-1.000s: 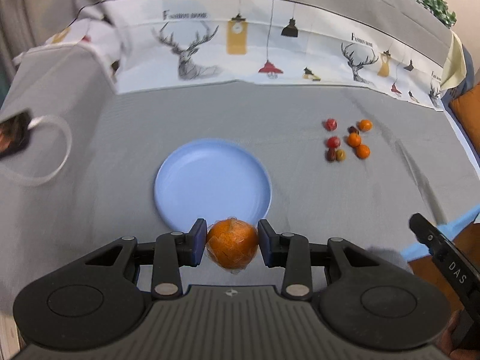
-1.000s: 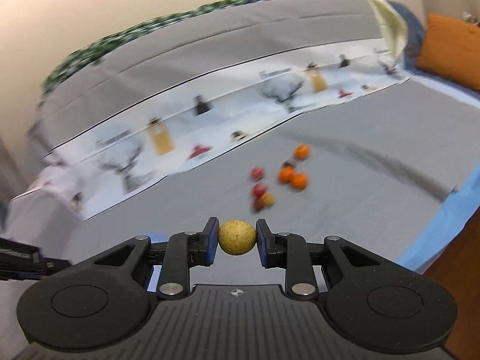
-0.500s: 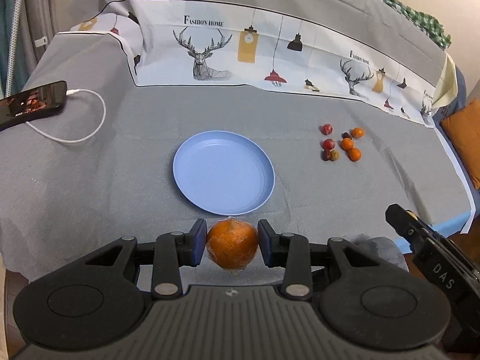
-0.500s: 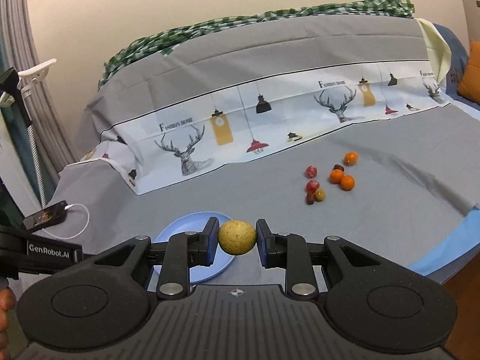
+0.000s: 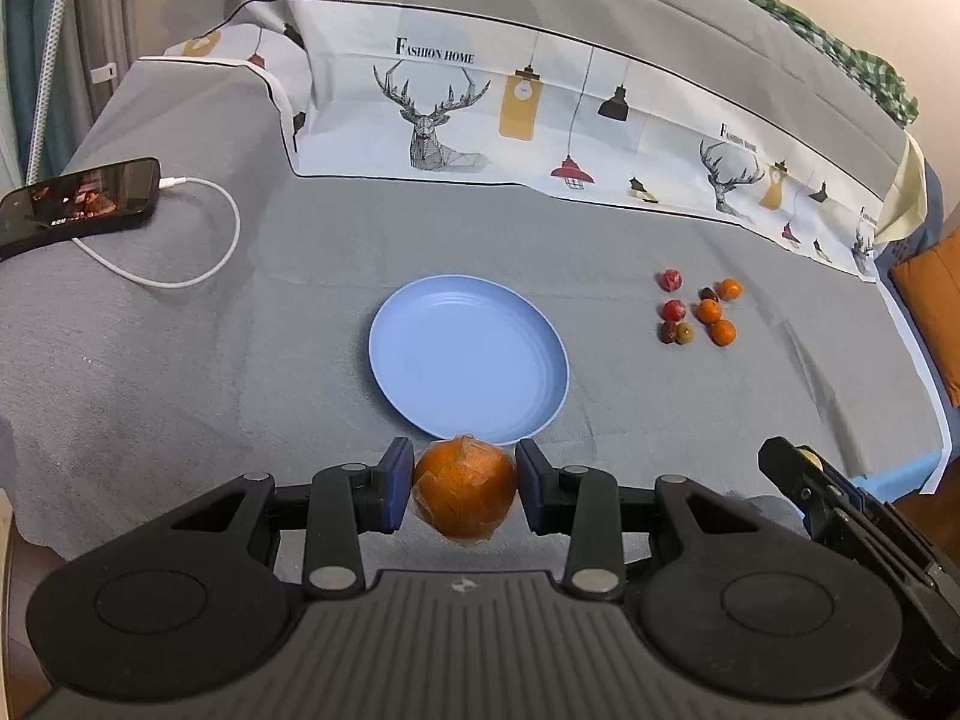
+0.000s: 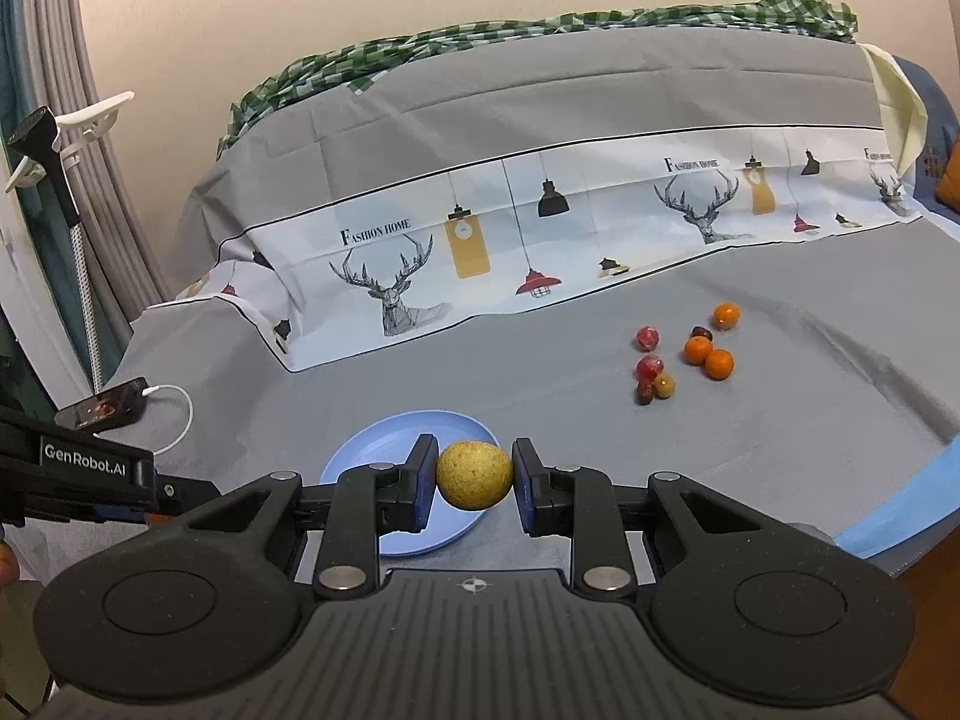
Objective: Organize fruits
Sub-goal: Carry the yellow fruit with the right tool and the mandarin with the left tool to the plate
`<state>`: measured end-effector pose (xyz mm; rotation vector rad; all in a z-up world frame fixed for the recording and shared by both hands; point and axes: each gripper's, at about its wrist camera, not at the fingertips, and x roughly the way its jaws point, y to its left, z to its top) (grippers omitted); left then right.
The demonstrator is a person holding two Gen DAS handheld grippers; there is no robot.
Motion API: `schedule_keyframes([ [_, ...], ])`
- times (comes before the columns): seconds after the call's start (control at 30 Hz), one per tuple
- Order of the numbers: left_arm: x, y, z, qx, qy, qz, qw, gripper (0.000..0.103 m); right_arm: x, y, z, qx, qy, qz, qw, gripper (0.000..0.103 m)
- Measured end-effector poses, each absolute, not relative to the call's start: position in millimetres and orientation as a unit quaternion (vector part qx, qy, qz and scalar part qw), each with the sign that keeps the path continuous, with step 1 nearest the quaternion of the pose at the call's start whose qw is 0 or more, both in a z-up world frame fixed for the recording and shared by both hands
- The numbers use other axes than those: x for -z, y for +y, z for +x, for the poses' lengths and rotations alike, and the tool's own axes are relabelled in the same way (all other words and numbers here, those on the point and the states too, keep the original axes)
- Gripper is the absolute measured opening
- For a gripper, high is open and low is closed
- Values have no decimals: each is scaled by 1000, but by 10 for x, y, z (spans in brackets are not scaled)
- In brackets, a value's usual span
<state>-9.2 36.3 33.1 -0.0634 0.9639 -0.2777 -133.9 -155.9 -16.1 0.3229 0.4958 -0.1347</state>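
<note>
Grey cloth (image 5: 180,372) covers the whole work surface and rises behind it over a raised back. A white printed band (image 5: 516,120) with deer heads, hanging lamps and the words "Fashion Home" runs across the cloth at the foot of that back. A green checked cloth (image 6: 540,42) lies along the top of the back.

Left gripper (image 5: 465,495), seen from its own camera: jaws partly closed, both blue pads pressed against the sides of an orange (image 5: 465,495) wrapped in clear film. The orange is held off the cloth, just at the near rim of the plate (image 5: 468,360).

Right gripper (image 6: 474,476), seen from its own camera: jaws nearly closed, pads pressed against a small yellow-green fruit (image 6: 474,476) with a speckled skin. This fruit hangs above the near right part of the plate as this view shows it. The tip of the right gripper also appears at the lower right edge of the left view, and the left gripper's side, marked "GenRobot.AI", at the left edge of the right view.

The plate is pale blue, round and shallow, with nothing on it, and lies flat in the middle of the cloth.

A phone (image 5: 78,204), screen lit, lies at the far left with a white cable (image 5: 198,252) looped from it.

A cluster of small fruits (image 5: 699,315), three orange, the others red or dark, lies on the cloth well to the right of the plate.
</note>
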Motion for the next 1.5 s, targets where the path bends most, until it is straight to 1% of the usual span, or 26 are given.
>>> schedule_keyframes([
  [0.6,-250,299,134,135,467,-27,874,41,292,-1582,-1114,67,265,162,948,28],
  [1.07,-55,215,702,131,473,-18,871,41,463,-1483,-545,39,288,133,948,28],
  [1.3,188,166,1121,127,479,-15,868,41,703,-1374,-41,11,310,91,946,28],
  [1.5,639,35,1513,131,511,9,849,41,1070,-1299,394,-5,355,43,934,28],
])
